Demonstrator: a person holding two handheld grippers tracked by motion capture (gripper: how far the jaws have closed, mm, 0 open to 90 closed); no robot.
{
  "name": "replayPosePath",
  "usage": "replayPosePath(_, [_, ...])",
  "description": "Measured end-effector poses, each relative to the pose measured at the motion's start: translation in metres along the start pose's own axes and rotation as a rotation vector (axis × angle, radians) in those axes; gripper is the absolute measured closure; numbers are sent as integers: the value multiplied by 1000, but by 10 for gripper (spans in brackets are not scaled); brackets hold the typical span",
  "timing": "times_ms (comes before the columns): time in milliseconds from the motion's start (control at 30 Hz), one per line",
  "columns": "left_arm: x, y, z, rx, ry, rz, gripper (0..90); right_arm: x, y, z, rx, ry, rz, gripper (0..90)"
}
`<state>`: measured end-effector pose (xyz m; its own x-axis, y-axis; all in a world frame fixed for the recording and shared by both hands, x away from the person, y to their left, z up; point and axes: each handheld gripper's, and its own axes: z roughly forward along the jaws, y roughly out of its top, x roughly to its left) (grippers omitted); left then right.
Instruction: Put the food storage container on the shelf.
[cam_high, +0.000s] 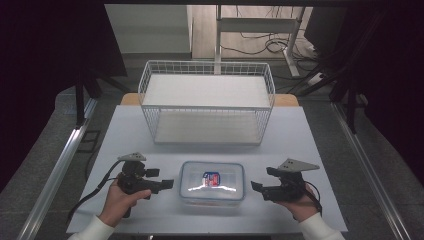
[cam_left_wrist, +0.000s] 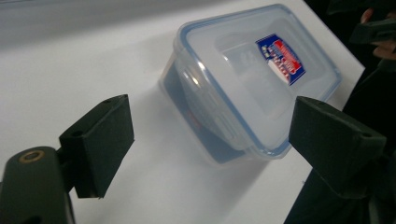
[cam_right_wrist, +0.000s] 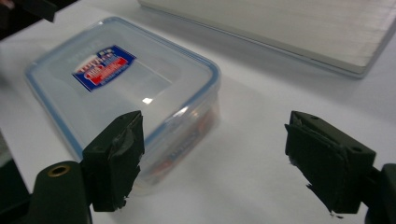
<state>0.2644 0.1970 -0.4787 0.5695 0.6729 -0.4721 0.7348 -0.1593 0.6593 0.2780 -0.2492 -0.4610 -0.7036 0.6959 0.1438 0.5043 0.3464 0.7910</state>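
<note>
A clear plastic container with a blue-rimmed lid sits flat on the white desk, near the person's edge and about midway between the two hands. A red-and-blue label is stuck on the middle of its lid. Something reddish shows faintly through the side wall in the right gripper view, though the plastic is too cloudy to tell what it is.

The left tool is held in the left hand, level with the desk and pointing at the left end of the container. Its jaws stand wide apart and released, with nothing pressed between them. In the left gripper view the container lies just ahead of the two black pads, apart from both.

The right tool rests in the right hand and points at the right end of the container from the other side. Its jaws are also spread open and grasp nothing. In the right gripper view one corner of the container lies just beyond the nearer pad; the other pad hangs over bare desk.

Farther back on the desk stands a white wire basket, well apart from the container and both tools.
</note>
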Motion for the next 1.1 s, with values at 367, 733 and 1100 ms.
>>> replayPosePath(367, [9,5,26,32,-93,-52,125,4,-2,10,27,81,53,183])
replayPosePath(733, [15,8,53,60,-167,-106,136,6,-8,8,23,86,59,175])
replayPosePath(1100, [15,6,67,110,-213,-107,221,5,-4,46,105,205,197,96])
